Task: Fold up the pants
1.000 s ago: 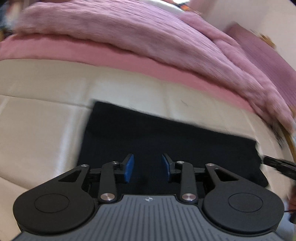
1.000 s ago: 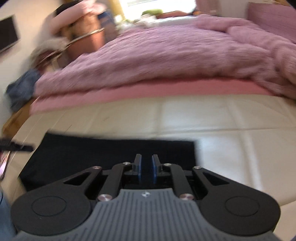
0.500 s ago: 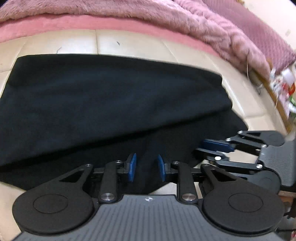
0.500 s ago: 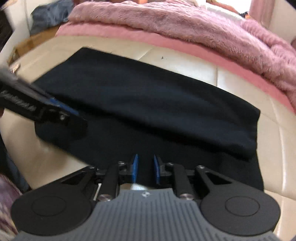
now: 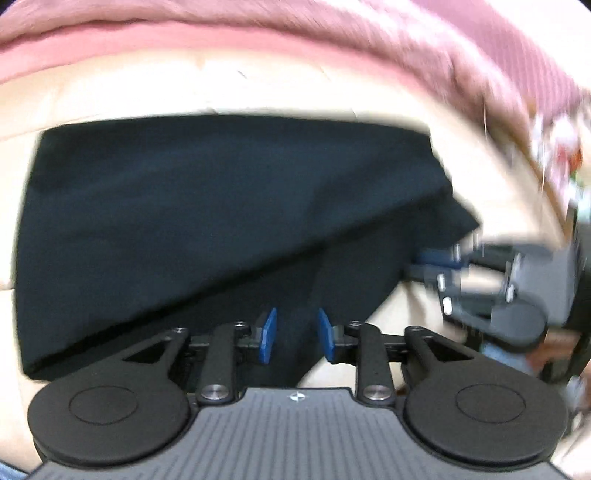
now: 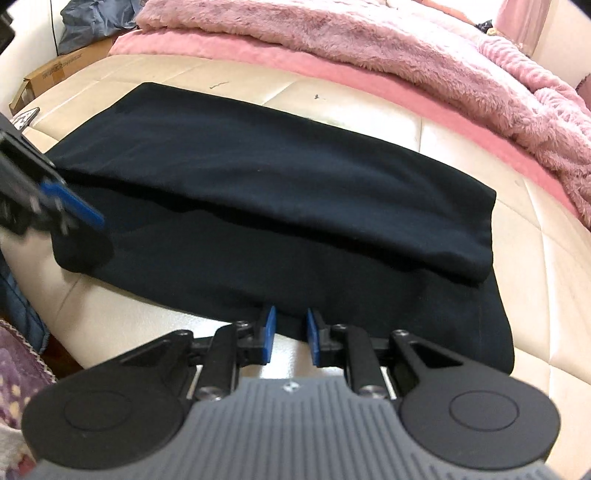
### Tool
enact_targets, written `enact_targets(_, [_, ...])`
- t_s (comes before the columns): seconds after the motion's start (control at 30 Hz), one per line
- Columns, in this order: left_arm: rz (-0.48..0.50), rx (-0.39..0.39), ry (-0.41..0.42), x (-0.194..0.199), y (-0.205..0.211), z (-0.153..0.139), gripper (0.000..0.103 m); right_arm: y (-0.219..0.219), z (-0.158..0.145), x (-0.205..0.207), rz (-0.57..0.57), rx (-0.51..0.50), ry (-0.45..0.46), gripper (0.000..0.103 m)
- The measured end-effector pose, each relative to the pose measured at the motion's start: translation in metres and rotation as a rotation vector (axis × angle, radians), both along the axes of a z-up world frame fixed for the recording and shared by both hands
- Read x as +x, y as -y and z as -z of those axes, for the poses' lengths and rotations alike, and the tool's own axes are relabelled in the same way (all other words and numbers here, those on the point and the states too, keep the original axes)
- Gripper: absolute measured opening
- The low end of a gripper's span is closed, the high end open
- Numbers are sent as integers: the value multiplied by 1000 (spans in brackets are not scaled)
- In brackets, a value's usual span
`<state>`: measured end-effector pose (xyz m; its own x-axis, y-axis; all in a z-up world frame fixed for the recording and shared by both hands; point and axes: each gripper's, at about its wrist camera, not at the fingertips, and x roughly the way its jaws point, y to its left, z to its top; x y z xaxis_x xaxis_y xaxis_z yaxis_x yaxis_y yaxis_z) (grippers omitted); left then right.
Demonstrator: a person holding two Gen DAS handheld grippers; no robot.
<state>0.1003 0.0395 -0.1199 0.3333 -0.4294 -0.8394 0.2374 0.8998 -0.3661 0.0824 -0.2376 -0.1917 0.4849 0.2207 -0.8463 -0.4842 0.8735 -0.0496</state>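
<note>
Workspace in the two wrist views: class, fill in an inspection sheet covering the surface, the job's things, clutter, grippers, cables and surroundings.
Surface: cream cushioned surface, a few small dark marks.
Job's things: black pants lying flat, one layer folded over another, the lower layer sticking out along the near edge.
Clutter: cardboard box and a blue-grey bundle at the far left.
Grippers: left gripper has its jaws opening over the pants' near edge; right gripper is open at the near hem, not gripping.
Cables: nothing seen.
Surroundings: fluffy pink blanket on a pink sheet behind the pants.
</note>
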Motion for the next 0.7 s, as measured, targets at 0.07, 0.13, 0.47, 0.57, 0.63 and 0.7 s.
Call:
enact_targets(0.07, [-100,-22,35,3,-27,-7,38,1,-4,7,0,8,-21,19])
enact_targets(0.13, [-221,-33,74,5,-58,-12,42,5,-8,8,7,33,-40,25])
enact_targets(0.47, [-570,-118,10,36,-171,25,49,14,-34,17,66,181,-3,29])
enact_targets(0.57, [-535,-159,-35,42,-180,38,49,11,-39,26,63,202,13,31])
enact_targets(0.63, [-528,-186,-29,41,-184,41,49,7,-40,34,66,202,20,31])
enact_targets(0.7, [-529,-225,-32,41,-188,45,49,5,-40,42,74,219,12,31])
